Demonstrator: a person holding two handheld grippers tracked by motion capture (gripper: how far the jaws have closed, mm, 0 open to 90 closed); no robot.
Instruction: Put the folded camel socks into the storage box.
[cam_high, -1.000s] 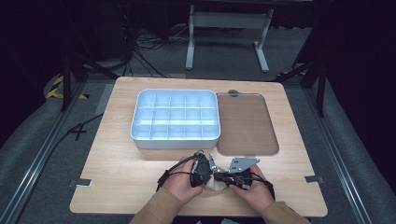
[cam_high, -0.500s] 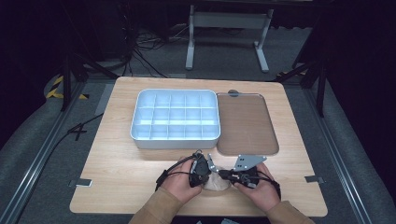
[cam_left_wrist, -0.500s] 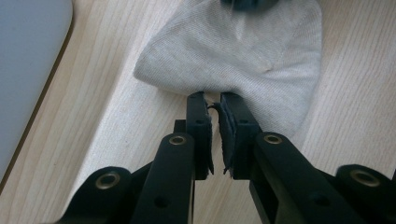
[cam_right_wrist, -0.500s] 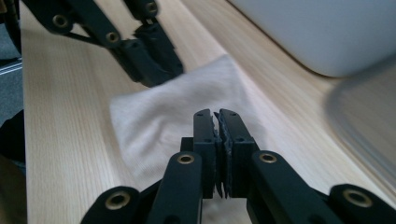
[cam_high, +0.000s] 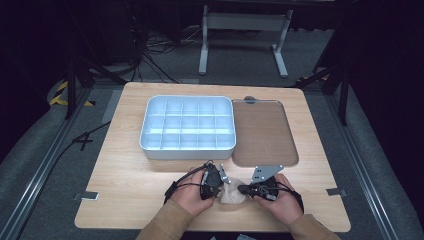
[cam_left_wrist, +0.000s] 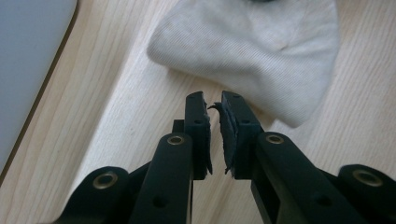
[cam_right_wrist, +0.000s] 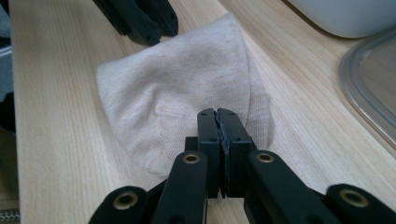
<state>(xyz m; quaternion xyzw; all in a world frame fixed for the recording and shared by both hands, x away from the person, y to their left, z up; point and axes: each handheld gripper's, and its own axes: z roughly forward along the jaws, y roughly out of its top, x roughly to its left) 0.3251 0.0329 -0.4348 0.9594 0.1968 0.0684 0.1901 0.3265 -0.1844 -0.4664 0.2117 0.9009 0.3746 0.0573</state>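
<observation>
A folded beige cloth lies near the table's front edge, between my two hands. My left gripper sits at the cloth's left side. In the left gripper view its tips hover just short of the cloth. The jaws have just been opening and show a narrow gap with nothing in it. My right gripper comes in from the right. In the right gripper view its jaws are pressed together over the cloth, with no fabric visibly pinched. The left gripper's jaws show beyond the cloth.
A pale blue box with several compartments stands behind the hands, and its white wall shows in the right gripper view. To its right lies a flat brown tray with a clear rim. Bare wood stretches left of the hands.
The right hand has edged slightly toward the table's front. The left hand and the cloth have stayed in place.
</observation>
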